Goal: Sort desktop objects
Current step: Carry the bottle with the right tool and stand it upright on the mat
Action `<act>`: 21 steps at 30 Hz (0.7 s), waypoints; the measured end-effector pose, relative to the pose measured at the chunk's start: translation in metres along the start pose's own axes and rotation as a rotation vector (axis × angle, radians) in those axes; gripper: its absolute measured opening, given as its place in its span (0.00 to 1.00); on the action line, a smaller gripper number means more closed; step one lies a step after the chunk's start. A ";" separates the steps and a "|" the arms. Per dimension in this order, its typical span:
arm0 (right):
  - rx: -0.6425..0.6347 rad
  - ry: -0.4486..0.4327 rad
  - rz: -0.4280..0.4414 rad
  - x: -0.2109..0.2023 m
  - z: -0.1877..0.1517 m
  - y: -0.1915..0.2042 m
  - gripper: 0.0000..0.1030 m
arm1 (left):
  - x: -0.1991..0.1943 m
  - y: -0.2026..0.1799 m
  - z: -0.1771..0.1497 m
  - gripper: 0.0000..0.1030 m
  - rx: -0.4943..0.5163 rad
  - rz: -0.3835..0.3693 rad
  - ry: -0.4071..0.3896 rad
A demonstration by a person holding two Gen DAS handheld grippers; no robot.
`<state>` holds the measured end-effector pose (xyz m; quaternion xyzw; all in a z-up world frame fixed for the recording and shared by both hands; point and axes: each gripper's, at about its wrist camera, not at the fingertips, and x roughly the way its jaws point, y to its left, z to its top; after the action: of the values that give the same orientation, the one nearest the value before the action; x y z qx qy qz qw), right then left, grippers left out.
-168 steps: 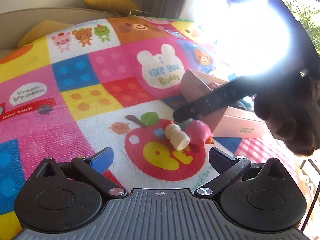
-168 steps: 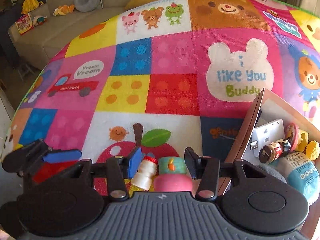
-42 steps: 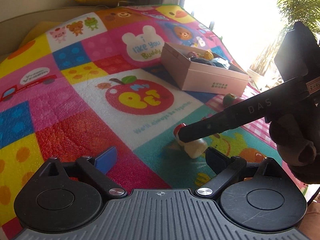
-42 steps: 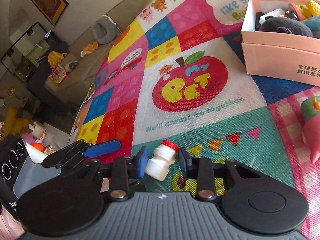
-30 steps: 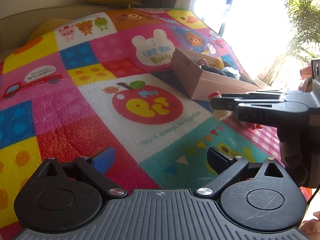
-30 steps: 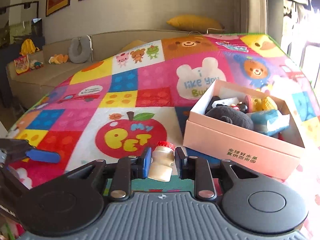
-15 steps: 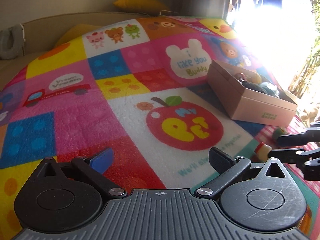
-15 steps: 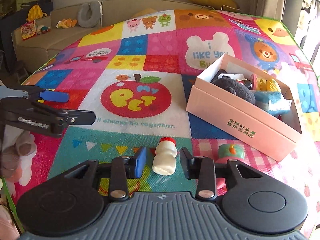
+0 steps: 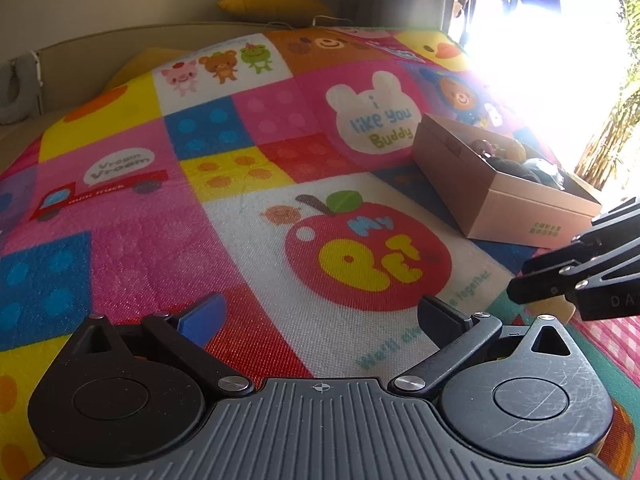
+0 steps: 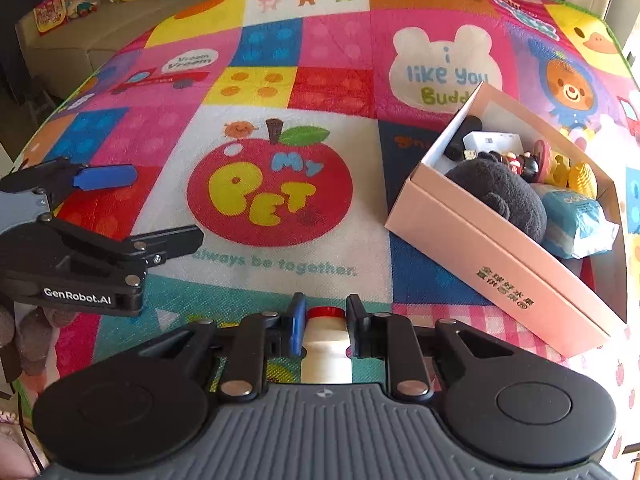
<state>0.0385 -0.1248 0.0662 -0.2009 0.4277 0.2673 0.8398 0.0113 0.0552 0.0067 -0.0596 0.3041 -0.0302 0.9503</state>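
The right gripper (image 10: 326,326) is clamped on a small white plastic bottle with a red cap (image 10: 326,338); its jaws have just been closing, and the blue pad and the black pad now press the bottle's neck from either side. The bottle sits upright between the fingers, low over the teal and pink-checked part of a bright patchwork play mat (image 10: 280,92) printed with a red apple, a white bear and cartoon animals.

The left gripper (image 9: 320,316) has its jaws spread wide with nothing between them, hovering above the mat near the apple. In the right wrist view it (image 10: 132,208) shows at the left edge, well apart from the bottle.

To the right of the apple stands an open pale pink cardboard box (image 10: 500,256), its near corner turned toward the right gripper. Inside it lie a dark grey plush toy (image 10: 500,192), a light blue wrapped packet (image 10: 576,216), a white flat card or box (image 10: 494,142), small yellow toys (image 10: 576,174) and a little figurine I cannot make out. A beige sofa (image 10: 80,44) runs behind the mat.
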 end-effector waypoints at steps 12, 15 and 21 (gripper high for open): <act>0.162 -0.287 0.011 -0.012 -0.012 -0.016 0.20 | -0.011 -0.025 -0.008 1.00 0.147 -0.164 0.021; 0.215 -0.327 0.049 -0.018 -0.020 -0.025 0.20 | -0.017 -0.055 -0.011 1.00 0.253 -0.223 0.002; 0.231 -0.345 0.101 -0.026 -0.038 -0.027 0.20 | -0.012 -0.093 -0.001 1.00 0.349 -0.284 -0.020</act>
<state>0.0196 -0.1748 0.0702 -0.0328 0.3149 0.2885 0.9036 -0.0009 -0.0364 0.0245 0.0630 0.2736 -0.2153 0.9353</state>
